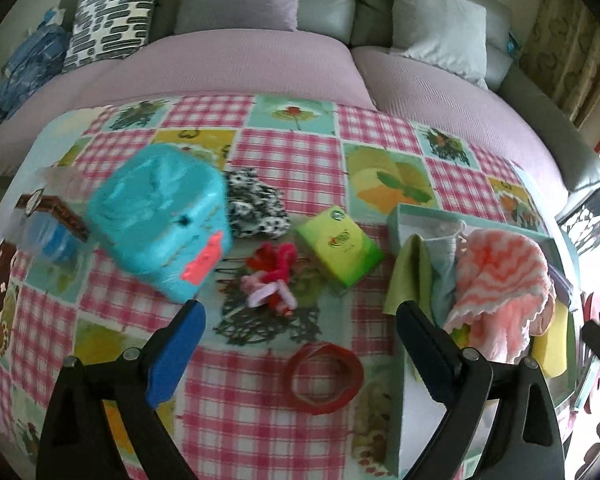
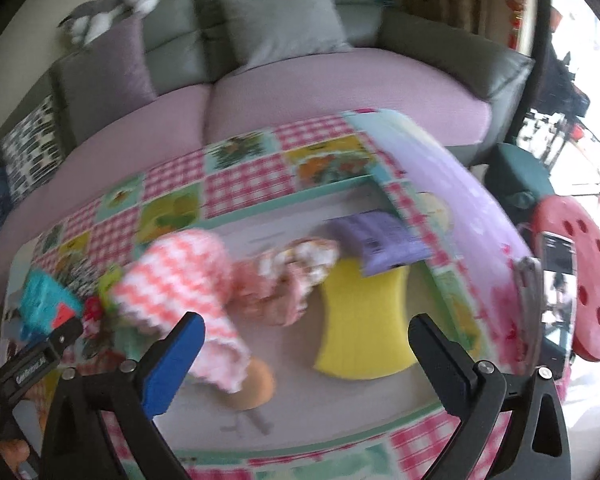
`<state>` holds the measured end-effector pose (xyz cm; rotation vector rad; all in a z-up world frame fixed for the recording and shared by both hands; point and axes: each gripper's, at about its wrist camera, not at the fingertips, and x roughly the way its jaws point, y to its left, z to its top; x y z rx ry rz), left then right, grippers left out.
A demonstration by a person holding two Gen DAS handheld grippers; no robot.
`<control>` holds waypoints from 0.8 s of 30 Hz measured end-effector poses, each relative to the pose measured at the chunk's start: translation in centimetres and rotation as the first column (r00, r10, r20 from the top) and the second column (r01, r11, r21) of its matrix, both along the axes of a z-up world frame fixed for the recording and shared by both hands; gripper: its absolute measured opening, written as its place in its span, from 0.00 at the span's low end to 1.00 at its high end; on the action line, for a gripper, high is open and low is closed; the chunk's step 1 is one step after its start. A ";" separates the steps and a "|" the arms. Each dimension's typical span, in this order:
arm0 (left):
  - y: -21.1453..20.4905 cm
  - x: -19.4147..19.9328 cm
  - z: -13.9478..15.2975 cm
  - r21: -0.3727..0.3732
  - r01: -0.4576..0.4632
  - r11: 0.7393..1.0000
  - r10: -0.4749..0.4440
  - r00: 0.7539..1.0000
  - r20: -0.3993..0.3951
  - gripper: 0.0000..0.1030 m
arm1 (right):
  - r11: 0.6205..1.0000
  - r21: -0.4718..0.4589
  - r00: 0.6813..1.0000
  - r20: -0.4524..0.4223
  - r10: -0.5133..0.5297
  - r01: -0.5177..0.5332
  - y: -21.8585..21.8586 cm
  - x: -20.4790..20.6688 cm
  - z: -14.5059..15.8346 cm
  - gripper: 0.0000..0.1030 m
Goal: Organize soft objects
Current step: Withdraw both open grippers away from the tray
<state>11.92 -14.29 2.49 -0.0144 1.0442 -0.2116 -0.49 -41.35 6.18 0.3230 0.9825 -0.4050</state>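
My left gripper [image 1: 300, 312] is open and empty above the patchwork tablecloth [image 1: 292, 160]. Ahead of it lie a tangle of red and pink hair ties [image 1: 272, 276], a black-and-white scrunchie [image 1: 252, 208] and a blurred turquoise wipes pack [image 1: 160, 220]. A teal-rimmed box [image 1: 404, 220] on the right holds a pink-and-white knitted cloth [image 1: 500, 276] and a green cloth [image 1: 412, 276]. My right gripper [image 2: 306, 328] is open and empty over the box [image 2: 284, 204], above the knitted cloth [image 2: 176, 280], a yellow sponge [image 2: 360, 320], a purple pack [image 2: 380, 240] and a floral cloth [image 2: 292, 276].
A green-yellow tissue pack [image 1: 340, 248] and a red tape ring [image 1: 324, 376] lie on the table. A sofa [image 1: 260, 68] with cushions stands behind it. A red stool [image 2: 580, 280] stands at the right. A phone [image 2: 556, 280] sits near the table's right edge.
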 end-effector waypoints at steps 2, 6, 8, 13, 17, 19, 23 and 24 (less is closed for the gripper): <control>1.0 -0.2 0.4 -0.010 -0.011 1.000 0.011 1.000 0.007 0.93 | 0.999 0.013 1.000 -0.003 0.030 -0.030 1.2 0.4 -0.2 1.00; 2.9 -0.7 0.8 -0.018 -0.027 0.999 0.027 0.999 0.016 0.93 | 0.995 0.039 0.996 -0.007 0.093 -0.092 4.1 0.9 -0.6 1.00; 3.9 -1.1 0.7 -0.006 -0.037 0.999 0.037 0.999 0.014 0.93 | 0.990 0.054 0.992 -0.002 0.129 -0.128 5.5 1.3 -0.6 1.00; 6.2 -2.0 0.5 -0.005 -0.071 0.997 0.071 0.997 0.007 0.93 | 0.975 0.068 0.977 0.001 0.214 -0.213 9.3 1.4 -0.7 1.00; 7.7 -3.0 0.5 -0.032 -0.093 0.995 0.093 0.996 0.007 0.93 | 0.961 0.069 0.963 0.000 0.269 -0.268 11.8 1.2 -1.0 1.00; 8.5 -3.4 0.2 -0.044 -0.099 0.994 0.099 0.995 -0.002 0.93 | 0.956 0.064 0.958 0.001 0.288 -0.287 12.8 1.2 -1.0 1.00; 9.9 -3.4 -0.3 -0.046 -0.122 0.991 0.121 0.993 -0.013 0.93 | 0.935 0.060 0.937 -0.002 0.350 -0.350 15.0 2.1 -1.4 1.00; 10.1 -3.2 -0.5 -0.042 -0.125 0.991 0.124 0.992 -0.018 0.93 | 0.932 0.054 0.934 -0.002 0.358 -0.358 15.5 2.2 -1.4 1.00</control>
